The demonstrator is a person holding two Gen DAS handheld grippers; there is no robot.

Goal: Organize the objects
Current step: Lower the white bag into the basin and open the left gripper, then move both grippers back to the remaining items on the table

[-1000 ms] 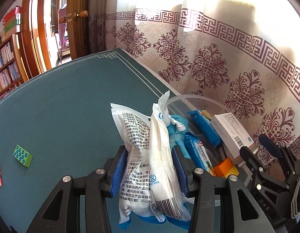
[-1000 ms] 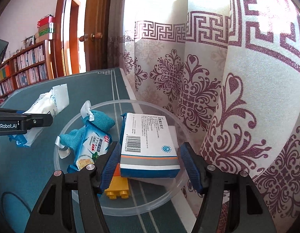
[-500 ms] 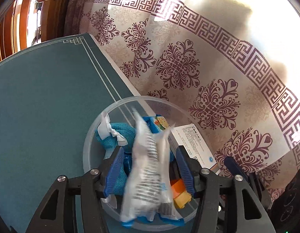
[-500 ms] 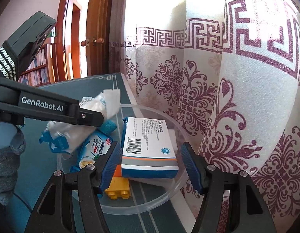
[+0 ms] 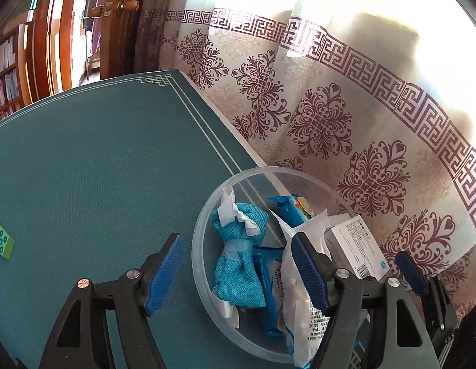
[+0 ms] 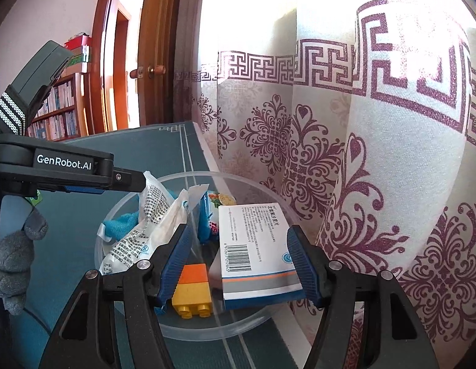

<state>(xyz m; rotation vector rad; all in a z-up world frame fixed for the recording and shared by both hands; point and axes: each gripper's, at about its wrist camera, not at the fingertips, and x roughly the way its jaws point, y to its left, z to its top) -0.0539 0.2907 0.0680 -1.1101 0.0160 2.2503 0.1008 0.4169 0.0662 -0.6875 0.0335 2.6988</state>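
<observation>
A: Item one, white packet (image 5: 302, 279). Status?

B: Logged as delivered. A second ago it was clamped upright in the left tool (image 5: 238, 272) over the counter (image 5: 99, 169); half a second ago it was carried above the bowl (image 5: 204, 224). Now it is found lying inside the bowl, leaned against the blue wrappers (image 5: 270, 279) and the box (image 5: 354, 249). The left tool's jaws are spread wide and nothing is held between them; the packet is only overlapped by the right-hand pad in that view, and contact cannot be told.

A: Item two, the right tool (image 6: 238, 261).

B: Recorded as parted, jaws standing either side of the box (image 6: 256, 246) with a gap visible on the left side. The box is judged not to be gripped; it rests tilted in the bowl (image 6: 114, 215). No change is noted here across the three moments.

A: Other bowl contents?

B: A teal cloth pouch (image 5: 238, 252) with white ribbon, a snack wrapper (image 6: 213, 215), an orange-and-yellow toy brick (image 6: 193, 289) beside the box.

A: Outstanding stock?

B: One green brick (image 5: 2, 243) is listed on the counter, well apart from the bowl, at the far left of the left view. It is judged the likely next collection; the left tool is freed for it. The packet stands proud of the rim, so shifting or spilling is noted as possible.
</observation>
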